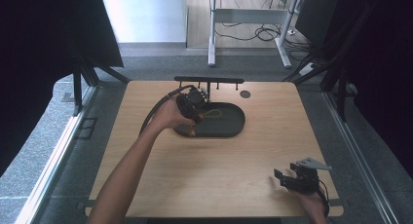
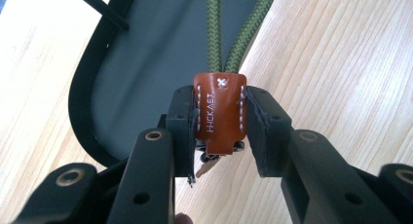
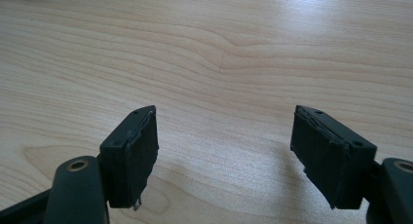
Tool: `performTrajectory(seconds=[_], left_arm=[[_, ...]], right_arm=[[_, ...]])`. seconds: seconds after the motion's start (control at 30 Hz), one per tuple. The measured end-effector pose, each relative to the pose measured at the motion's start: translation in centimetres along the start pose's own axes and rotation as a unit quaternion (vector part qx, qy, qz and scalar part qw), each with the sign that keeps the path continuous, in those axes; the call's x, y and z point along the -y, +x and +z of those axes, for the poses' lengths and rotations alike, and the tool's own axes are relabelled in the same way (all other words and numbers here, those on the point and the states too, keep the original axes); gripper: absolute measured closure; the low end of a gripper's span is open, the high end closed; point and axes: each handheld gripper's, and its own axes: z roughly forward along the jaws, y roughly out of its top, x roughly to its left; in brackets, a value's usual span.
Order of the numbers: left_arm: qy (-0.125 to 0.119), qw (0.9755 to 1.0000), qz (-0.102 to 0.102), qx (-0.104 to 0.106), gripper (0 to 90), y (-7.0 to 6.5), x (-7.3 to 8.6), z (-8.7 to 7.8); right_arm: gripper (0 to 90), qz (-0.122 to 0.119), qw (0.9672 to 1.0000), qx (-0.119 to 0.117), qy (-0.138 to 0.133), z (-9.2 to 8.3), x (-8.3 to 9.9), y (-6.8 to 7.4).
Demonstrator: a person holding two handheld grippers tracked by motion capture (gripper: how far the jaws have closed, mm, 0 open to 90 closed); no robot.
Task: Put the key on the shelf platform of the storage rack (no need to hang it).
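My left hand-held gripper (image 2: 221, 136) clamps the brown stitched leather tab (image 2: 219, 112) of an olive braided cord (image 2: 214, 29) at the dark oval tray's (image 2: 146, 63) six-o'clock rim; my right hand-held gripper (image 3: 224, 156), jaws apart, rests at five o'clock on the pale wooden surface (image 3: 219, 48).

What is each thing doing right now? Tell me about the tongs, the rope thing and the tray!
Left tongs: closed on the brown leather tab.
Brown leather tab: pinched between the pads, at the tray's edge.
Green cord: doubled, running from the tab across the tray.
Dark tray: flat on the table, holding the cord.
Right tongs: wide open, holding nothing, above bare wood.
Wooden table: bearing the tray.
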Motion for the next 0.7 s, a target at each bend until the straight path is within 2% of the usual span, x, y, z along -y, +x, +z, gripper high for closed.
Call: performTrajectory(seconds=[0.1,0.2,0.43,0.57,0.7], left_arm=[[-0.001,1.0,0.001,0.004,66.4,0.1,-0.3,0.0],[0.006,1.0,0.0,-0.002,66.4,0.3,-0.6,0.1],[-0.002,1.0,-0.002,-0.004,66.5,1.2,-1.1,-0.3],[0.003,1.0,-0.003,-0.009,66.4,1.5,-1.3,-0.3],[0.004,0.9999,0.006,-0.012,66.4,1.8,-1.8,-0.3]], right_arm=[[25.9,0.0,1.0,0.0,0.0,0.0,0.0,0.0],[25.9,0.001,1.0,0.0,0.001,0.0,0.0,0.0],[25.9,0.002,1.0,0.001,0.0,-0.1,0.0,0.0],[25.9,0.001,1.0,0.002,0.0,0.0,0.1,-0.1],[25.9,0.004,1.0,0.002,0.0,-0.1,0.1,-0.1]])
